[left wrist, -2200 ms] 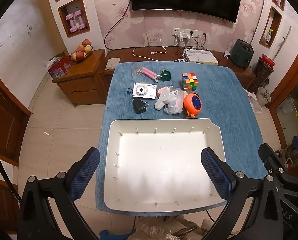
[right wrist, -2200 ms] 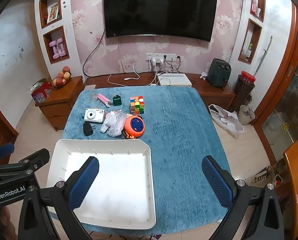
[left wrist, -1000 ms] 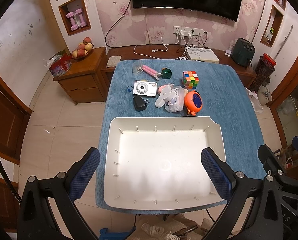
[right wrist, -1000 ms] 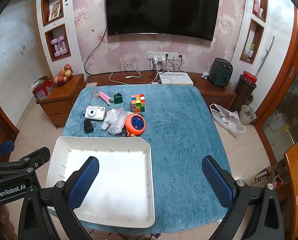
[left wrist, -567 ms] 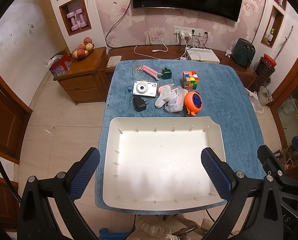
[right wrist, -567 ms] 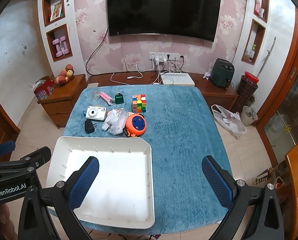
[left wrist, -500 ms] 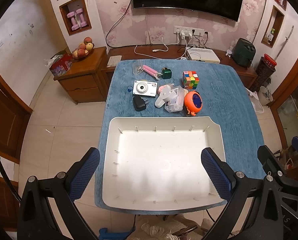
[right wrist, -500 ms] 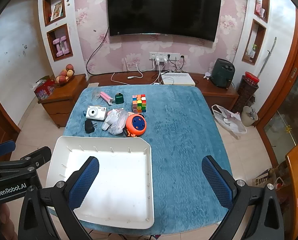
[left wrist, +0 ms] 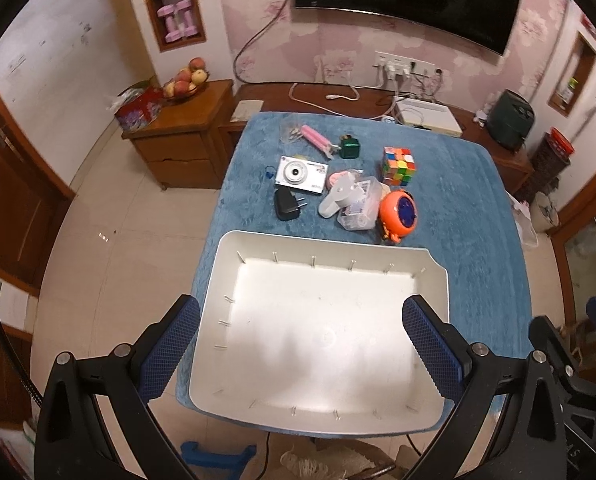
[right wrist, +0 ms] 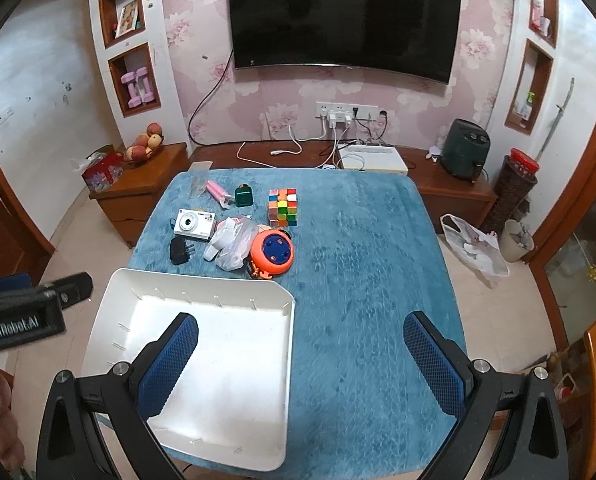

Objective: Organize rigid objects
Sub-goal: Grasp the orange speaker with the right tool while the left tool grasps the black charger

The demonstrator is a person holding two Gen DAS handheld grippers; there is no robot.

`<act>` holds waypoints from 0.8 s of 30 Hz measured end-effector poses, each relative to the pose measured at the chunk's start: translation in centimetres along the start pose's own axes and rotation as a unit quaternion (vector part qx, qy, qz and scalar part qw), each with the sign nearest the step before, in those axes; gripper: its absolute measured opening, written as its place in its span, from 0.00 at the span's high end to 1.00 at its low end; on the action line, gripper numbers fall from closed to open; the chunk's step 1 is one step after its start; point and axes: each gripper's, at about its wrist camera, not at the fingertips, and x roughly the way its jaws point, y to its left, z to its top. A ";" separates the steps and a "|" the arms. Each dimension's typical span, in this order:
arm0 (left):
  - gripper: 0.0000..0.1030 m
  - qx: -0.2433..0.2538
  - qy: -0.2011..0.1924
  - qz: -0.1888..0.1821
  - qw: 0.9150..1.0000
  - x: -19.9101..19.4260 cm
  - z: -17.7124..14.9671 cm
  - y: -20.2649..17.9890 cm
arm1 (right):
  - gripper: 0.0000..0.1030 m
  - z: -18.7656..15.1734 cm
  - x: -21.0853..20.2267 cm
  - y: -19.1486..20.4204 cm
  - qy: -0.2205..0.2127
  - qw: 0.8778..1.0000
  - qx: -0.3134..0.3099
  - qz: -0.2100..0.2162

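An empty white tray (left wrist: 321,332) (right wrist: 218,360) lies at the near left of the blue-covered table (right wrist: 369,280). Beyond its far rim lie a silver camera (left wrist: 301,173) (right wrist: 194,224), a black charger (left wrist: 286,205) (right wrist: 178,251), a clear plastic box (left wrist: 357,204), an orange round toy (left wrist: 398,213) (right wrist: 272,255), a colour cube (left wrist: 397,165) (right wrist: 283,207), a green box (left wrist: 349,147) (right wrist: 243,195) and a pink stick (left wrist: 316,137). My left gripper (left wrist: 301,352) is open and empty above the tray. My right gripper (right wrist: 299,364) is open and empty above the tray's right rim.
A wooden side cabinet (left wrist: 178,136) with a fruit bowl (left wrist: 186,80) stands left of the table. A low TV bench (right wrist: 377,160) with cables runs behind it under a wall TV (right wrist: 341,20). A wicker bin (right wrist: 513,184) and bags stand at the right.
Both grippers have shifted slightly, the left view tilting a little to the right; the table objects have not moved and both grippers stay open and empty.
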 end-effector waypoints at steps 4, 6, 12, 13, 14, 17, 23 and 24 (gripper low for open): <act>0.02 -0.023 0.001 0.019 1.000 0.6 0.7 0.4 | 0.00 0.4 1.4 -1.2 0.007 1.000 -0.004 0.014; 0.02 -0.029 0.004 0.026 0.999 1.0 0.9 0.7 | 0.00 0.6 2.3 -1.7 0.011 1.000 -0.003 0.023; 0.02 -0.036 0.005 0.051 0.998 2.5 2.2 1.9 | 0.05 1.4 5.5 -2.3 0.033 0.999 0.001 0.040; 0.02 -0.034 0.006 0.051 0.998 2.8 2.5 2.1 | 0.05 1.6 5.9 -2.3 0.036 0.999 0.001 0.041; 0.02 -0.032 0.007 0.052 0.998 3.2 2.9 2.3 | 0.05 1.9 6.4 -2.2 0.039 0.998 0.004 0.041; 0.02 -0.026 0.011 0.054 0.998 4.4 4.1 2.8 | 0.05 2.5 7.6 -1.9 0.051 0.998 0.010 0.038; 0.02 -0.005 0.025 0.034 0.999 7.4 7.5 4.0 | 0.05 3.9 10.2 -1.2 0.075 0.996 0.030 0.023; 0.02 -0.002 0.031 0.029 0.999 8.0 8.2 4.2 | 0.05 4.2 10.7 -1.1 0.080 0.996 0.036 0.024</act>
